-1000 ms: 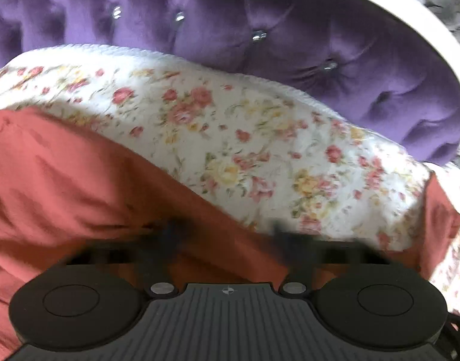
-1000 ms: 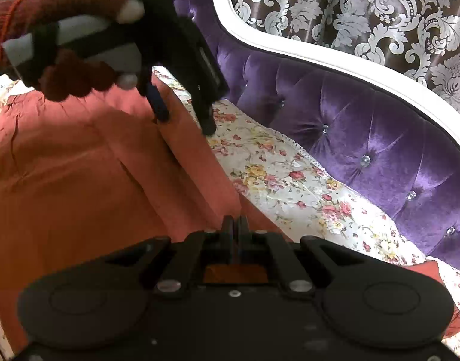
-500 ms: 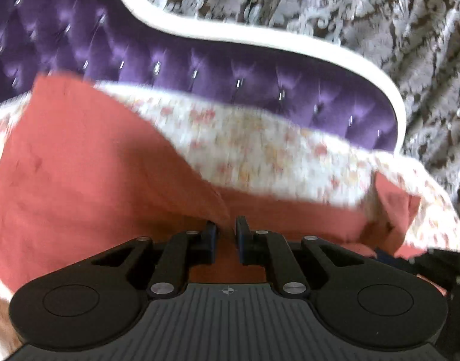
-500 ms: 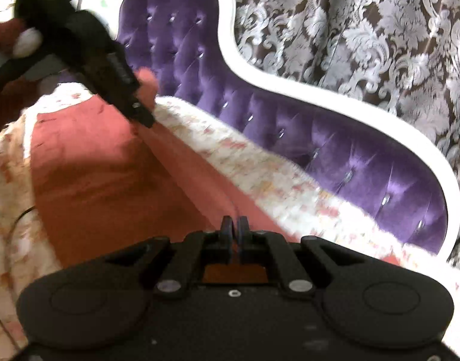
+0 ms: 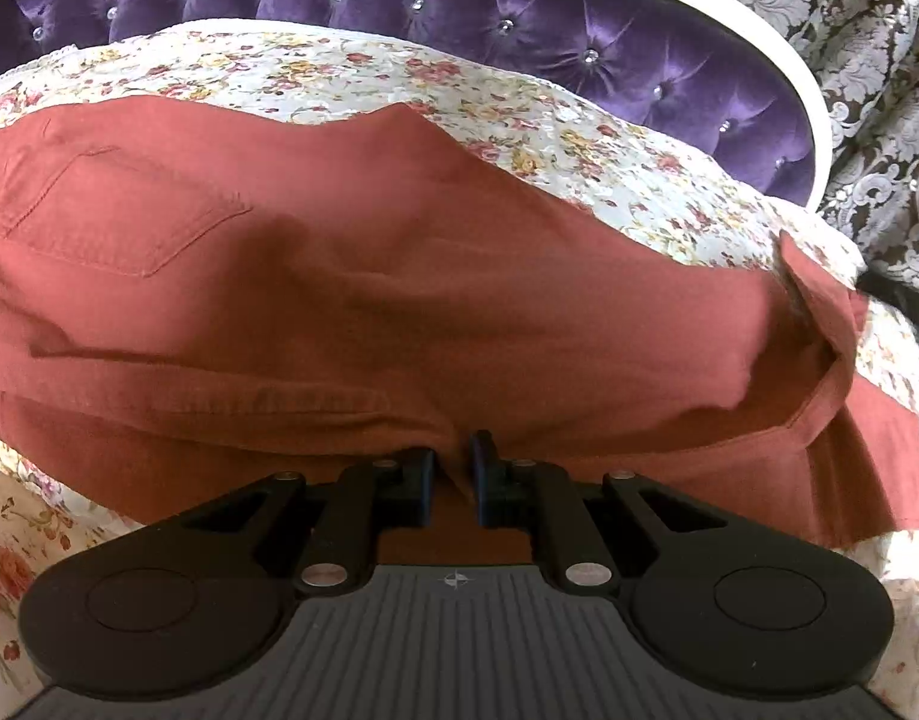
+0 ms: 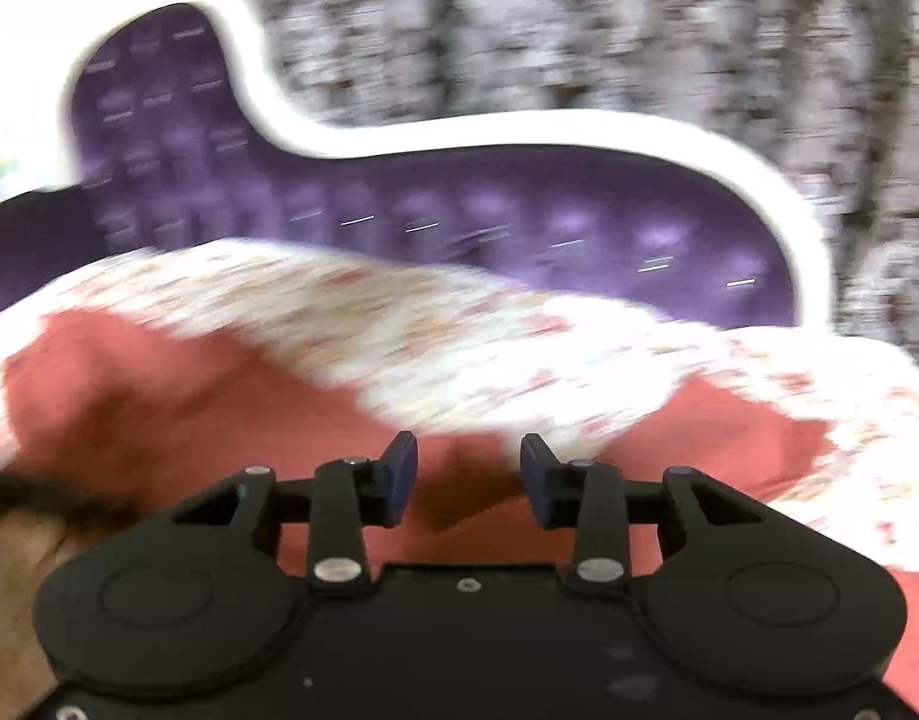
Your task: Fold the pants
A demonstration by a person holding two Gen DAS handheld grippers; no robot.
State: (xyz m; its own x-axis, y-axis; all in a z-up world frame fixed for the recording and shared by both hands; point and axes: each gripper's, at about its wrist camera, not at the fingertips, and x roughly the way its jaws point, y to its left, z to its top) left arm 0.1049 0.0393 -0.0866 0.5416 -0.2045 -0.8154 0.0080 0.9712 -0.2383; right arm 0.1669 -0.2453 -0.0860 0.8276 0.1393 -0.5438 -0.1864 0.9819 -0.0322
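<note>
Rust-red pants lie across the floral cover, just ahead of the left gripper; long axis runs side to side, back-pocket end off to its left, hem end to its right. Left gripper's jaws stand narrow, pinching the near fabric edge. Right gripper hangs over the pants, jaws apart, nothing between them. That view is blurred. Purple tufted sofa back beyond.

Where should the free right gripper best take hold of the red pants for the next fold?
Probably at the loose hem at the leg end of the pants, coming from the near side: it stands up off the floral cover, so the open right gripper can straddle it.
</note>
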